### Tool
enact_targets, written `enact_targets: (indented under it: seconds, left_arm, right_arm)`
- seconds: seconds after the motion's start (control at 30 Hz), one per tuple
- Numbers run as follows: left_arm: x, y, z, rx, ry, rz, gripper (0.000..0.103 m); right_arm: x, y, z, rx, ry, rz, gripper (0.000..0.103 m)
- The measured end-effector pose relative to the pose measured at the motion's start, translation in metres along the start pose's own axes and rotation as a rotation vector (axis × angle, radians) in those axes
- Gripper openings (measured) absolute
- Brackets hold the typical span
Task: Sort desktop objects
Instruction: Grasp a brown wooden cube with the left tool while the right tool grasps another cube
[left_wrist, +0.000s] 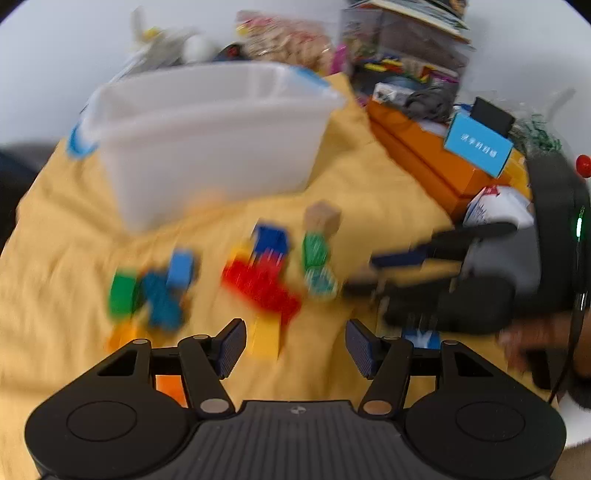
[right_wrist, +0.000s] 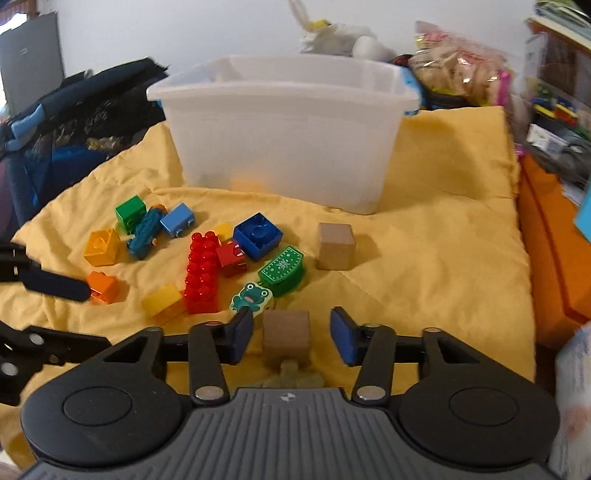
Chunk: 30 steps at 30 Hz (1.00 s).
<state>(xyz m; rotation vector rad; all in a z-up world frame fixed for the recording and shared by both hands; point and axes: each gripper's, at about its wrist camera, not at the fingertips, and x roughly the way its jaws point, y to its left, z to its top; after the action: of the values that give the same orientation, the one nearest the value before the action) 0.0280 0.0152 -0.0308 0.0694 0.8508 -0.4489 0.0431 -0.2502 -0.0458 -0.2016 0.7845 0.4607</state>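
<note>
Toy bricks lie on a yellow cloth (right_wrist: 443, 258) in front of a translucent white bin (right_wrist: 284, 129). In the right wrist view I see a red studded brick (right_wrist: 201, 273), a blue brick (right_wrist: 258, 234), a green patterned piece (right_wrist: 282, 269), a frog piece (right_wrist: 251, 295), a wooden cube (right_wrist: 335, 246) and yellow (right_wrist: 162, 299), orange (right_wrist: 103, 286) and green (right_wrist: 130, 212) bricks. My right gripper (right_wrist: 291, 334) is open, its pads on either side of a second brown wooden cube (right_wrist: 286, 334). My left gripper (left_wrist: 295, 349) is open above the cloth, just before a yellow brick (left_wrist: 265, 338). The left view is blurred.
An orange box (left_wrist: 424, 155) with a blue card (left_wrist: 478, 144) and clutter stands right of the cloth. A dark bag (right_wrist: 74, 122) lies at the left. Snack bags (right_wrist: 454, 66) and a plush toy (right_wrist: 336, 37) sit behind the bin.
</note>
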Motion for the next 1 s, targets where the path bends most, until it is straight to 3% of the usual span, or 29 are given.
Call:
enact_targets:
  seconds: [0.17, 0.23, 0.5, 0.57, 0.6, 0.63, 0.8, 1.0]
  left_arm:
    - [0.037, -0.016, 0.045, 0.135, -0.048, -0.013, 0.063]
    - [0.058, -0.023, 0.057, 0.193, -0.067, -0.025, 0.063]
    - [0.124, -0.035, 0.077, 0.309, -0.017, -0.031, 0.062]
    - [0.133, -0.033, 0.078, 0.304, 0.009, -0.041, 0.054]
    - [0.136, -0.032, 0.077, 0.296, 0.03, -0.054, 0.043]
    - [0.139, -0.031, 0.075, 0.285, 0.046, -0.063, 0.041]
    - [0.128, -0.029, 0.071, 0.268, 0.025, -0.098, 0.041]
    - [0.069, -0.035, 0.075, 0.228, -0.079, -0.125, 0.041]
  right_arm:
    - [0.013, -0.005, -0.005, -0.014, 0.048, 0.028, 0.043]
    - [0.015, -0.006, -0.009, -0.01, 0.06, 0.038, 0.033]
    - [0.002, -0.002, -0.015, -0.014, 0.054, 0.014, 0.033]
    - [0.001, 0.0, -0.015, -0.022, 0.056, 0.006, 0.033]
    - [0.001, 0.0, -0.016, -0.018, 0.059, 0.004, 0.033]
    - [0.002, 0.0, -0.015, -0.012, 0.061, 0.003, 0.033]
    - [0.004, -0.002, -0.014, 0.006, 0.062, -0.005, 0.033]
    - [0.005, -0.003, -0.017, 0.023, 0.058, 0.001, 0.033]
